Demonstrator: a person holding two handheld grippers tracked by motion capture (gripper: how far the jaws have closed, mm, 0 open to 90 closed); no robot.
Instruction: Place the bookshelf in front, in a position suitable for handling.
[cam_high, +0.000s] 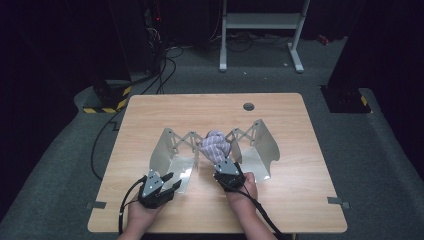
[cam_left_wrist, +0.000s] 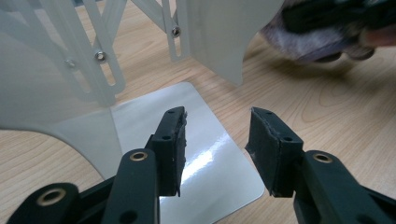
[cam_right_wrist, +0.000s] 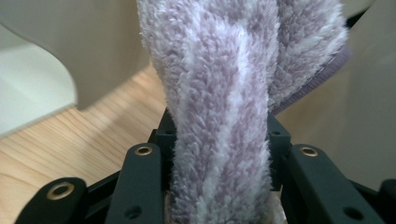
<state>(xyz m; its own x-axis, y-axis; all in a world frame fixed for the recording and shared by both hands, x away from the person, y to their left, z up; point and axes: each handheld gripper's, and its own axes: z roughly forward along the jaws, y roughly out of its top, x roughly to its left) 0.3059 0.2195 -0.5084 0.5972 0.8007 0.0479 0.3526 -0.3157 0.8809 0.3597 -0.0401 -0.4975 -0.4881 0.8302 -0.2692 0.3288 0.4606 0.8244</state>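
**benchwatcher:** So where's this one at? The right hand-held gripper is clamped on a fluffy lilac-and-white striped towel, bunched up, and in the right gripper view the pile is squeezed right between the jaws. The towel sits in the middle of that white folding board, the one with scissor-link arms and a flap on each side.

**foldfan_22:** Yeah, looks like the laying-out step to me. The towel is still a lump between the two raised flaps, not spread flat. The left hand-held gripper is doing nothing: jaws apart, nothing between them, hovering over the glossy near-left panel of the board.

**benchwatcher:** Next move?

**foldfan_22:** My guess is the left one needs to go in and catch a free edge, then the two pull apart so the cloth flattens over the centre panel. The tricky bit is finding an edge in that bundle, and not snagging the link arms.

**benchwatcher:** The surface looks fine, at least.

**foldfan_22:** It's a light wood-grain bench with a cable grommet near the far edge and bits of tape at the near corners. The room is dark, with grey carpet, cables trailing off the back left, a white frame stand behind, and hazard-striped bases either side.
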